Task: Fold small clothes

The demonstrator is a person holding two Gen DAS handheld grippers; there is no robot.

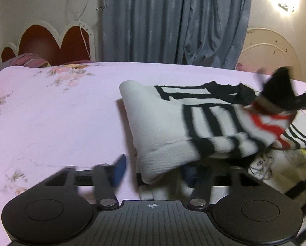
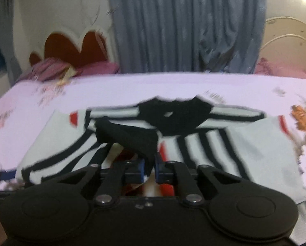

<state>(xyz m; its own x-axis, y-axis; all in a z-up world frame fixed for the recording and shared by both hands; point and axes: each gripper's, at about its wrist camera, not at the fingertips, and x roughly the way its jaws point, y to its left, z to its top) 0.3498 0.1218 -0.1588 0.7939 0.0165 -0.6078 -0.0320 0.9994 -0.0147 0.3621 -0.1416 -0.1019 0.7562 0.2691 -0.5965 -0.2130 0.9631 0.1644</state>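
Observation:
A white shirt (image 1: 159,123) with black stripes and red marks lies on the pink floral bed sheet (image 1: 60,112). In the left wrist view its near white corner is raised and hangs between the blue pads of my left gripper (image 1: 154,172). The left pad (image 1: 120,170) stands clear of the cloth, and the right pad is mostly hidden behind it. A blurred black shape (image 1: 286,94) holds up the shirt's right side. In the right wrist view my right gripper (image 2: 149,171) is shut on a black fold (image 2: 132,139) of the shirt (image 2: 255,143), pulled up off the sheet.
A second garment with a cartoon print (image 1: 276,164) lies under the shirt at the right. Pink pillows (image 2: 56,69) and a red heart-shaped headboard (image 1: 56,43) stand at the far left, with blue-grey curtains (image 1: 173,20) behind. Bare sheet (image 2: 132,90) stretches beyond the shirt.

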